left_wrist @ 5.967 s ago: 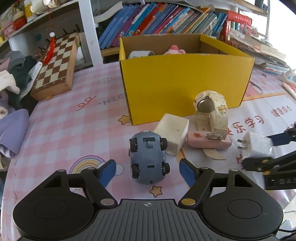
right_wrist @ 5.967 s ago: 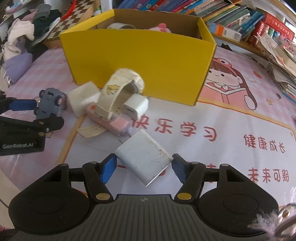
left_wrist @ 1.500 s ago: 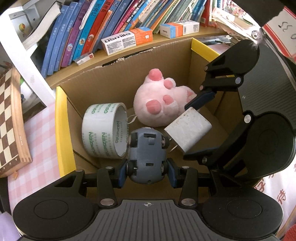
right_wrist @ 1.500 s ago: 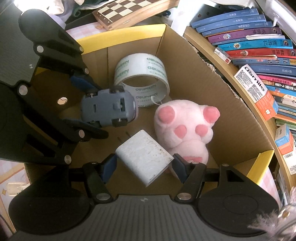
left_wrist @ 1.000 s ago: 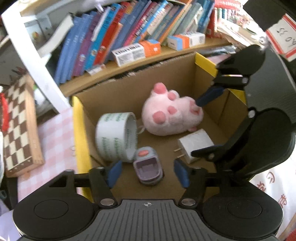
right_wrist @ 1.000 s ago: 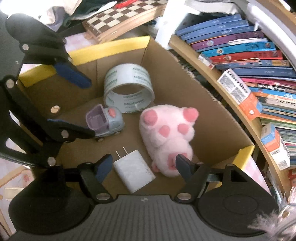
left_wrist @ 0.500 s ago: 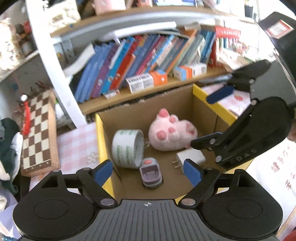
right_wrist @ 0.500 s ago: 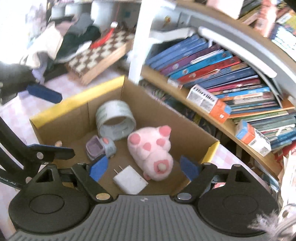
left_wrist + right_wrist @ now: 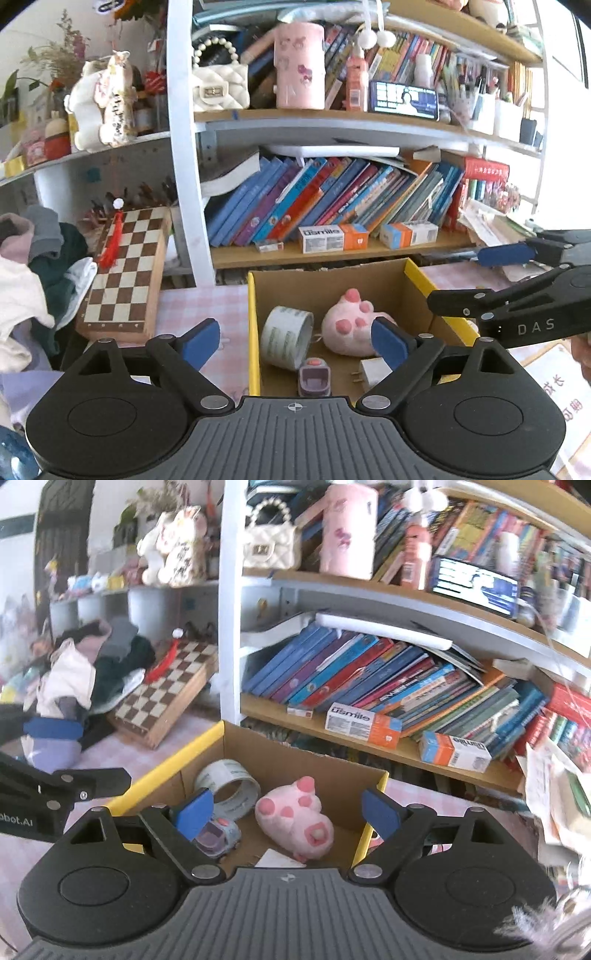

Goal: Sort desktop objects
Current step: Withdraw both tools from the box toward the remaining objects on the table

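Inventory, working outward from my two tools.

1. Left gripper (image 9: pixel 295 341): jaws spread wide, nothing between them. A second and a half ago they were clamped on the toy car; now I have it lifted back and above the box.
2. Right gripper (image 9: pixel 286 812): jaws also wide apart and empty. It was carrying the white charger plug at that same moment; it too has risen clear.
3. Toy car (image 9: pixel 313 376): directly below and ahead of my left tool, lying on the floor of the box, near corner, just beside the tape roll.
4. Charger plug (image 9: pixel 371 372): just right of the car, prongs pointing toward it, partly hidden behind my left tool's right finger.
5. Tape roll (image 9: pixel 285 338): standing on edge, a little beyond the car, against the box's left wall.
6. Pink plush (image 9: pixel 351 328): right of the tape, paws up, mid-box.
7. Yellow cardboard box (image 9: pixel 253 332): holds all four items above.
8. Chessboard (image 9: pixel 125 273): far left of my left tool, propped on the checked cloth.
9. Bookshelf (image 9: pixel 332 206): beyond the box, leaning books and small cartons.

Reading: both deliveries look complete. I judge the next step is to swing back for whatever remains on the desk, which neither view shows now.
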`<state>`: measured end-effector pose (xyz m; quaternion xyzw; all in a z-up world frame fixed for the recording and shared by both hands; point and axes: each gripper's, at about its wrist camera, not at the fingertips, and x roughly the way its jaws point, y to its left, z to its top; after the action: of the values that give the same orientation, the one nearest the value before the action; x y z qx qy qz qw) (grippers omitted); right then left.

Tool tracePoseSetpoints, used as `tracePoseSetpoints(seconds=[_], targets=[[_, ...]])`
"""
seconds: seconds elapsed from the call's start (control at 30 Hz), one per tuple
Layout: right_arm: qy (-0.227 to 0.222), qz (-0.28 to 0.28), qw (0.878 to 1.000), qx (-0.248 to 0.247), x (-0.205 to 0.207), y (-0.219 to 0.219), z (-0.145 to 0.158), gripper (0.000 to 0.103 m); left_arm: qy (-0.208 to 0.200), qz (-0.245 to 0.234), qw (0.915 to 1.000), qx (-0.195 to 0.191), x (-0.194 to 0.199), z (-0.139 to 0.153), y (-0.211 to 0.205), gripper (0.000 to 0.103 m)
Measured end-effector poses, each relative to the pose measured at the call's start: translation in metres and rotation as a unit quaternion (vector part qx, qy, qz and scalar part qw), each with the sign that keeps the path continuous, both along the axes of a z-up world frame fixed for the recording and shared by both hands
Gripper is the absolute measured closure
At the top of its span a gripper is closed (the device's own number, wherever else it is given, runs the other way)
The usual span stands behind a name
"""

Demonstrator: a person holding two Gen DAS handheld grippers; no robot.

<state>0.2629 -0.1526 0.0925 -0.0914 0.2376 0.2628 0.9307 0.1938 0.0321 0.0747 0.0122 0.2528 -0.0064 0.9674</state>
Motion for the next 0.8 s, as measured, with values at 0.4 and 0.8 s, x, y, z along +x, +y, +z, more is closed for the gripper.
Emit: tracePoseSetpoints(seconds=[0.4, 0.8], targets=[[-0.006, -0.072, 0.997, 0.023, -0.081, 0.001, -0.019, 0.010, 0.005, -0.013, 0.9999, -0.007, -0.060, -0.011, 0.007, 0.010], [0.000, -0.142, 0.990, 0.005, -0.145, 0.003, -0.056, 0.006, 0.035, 0.003, 0.9994, 0.005, -0.112, -0.044, 0.018, 0.010]])
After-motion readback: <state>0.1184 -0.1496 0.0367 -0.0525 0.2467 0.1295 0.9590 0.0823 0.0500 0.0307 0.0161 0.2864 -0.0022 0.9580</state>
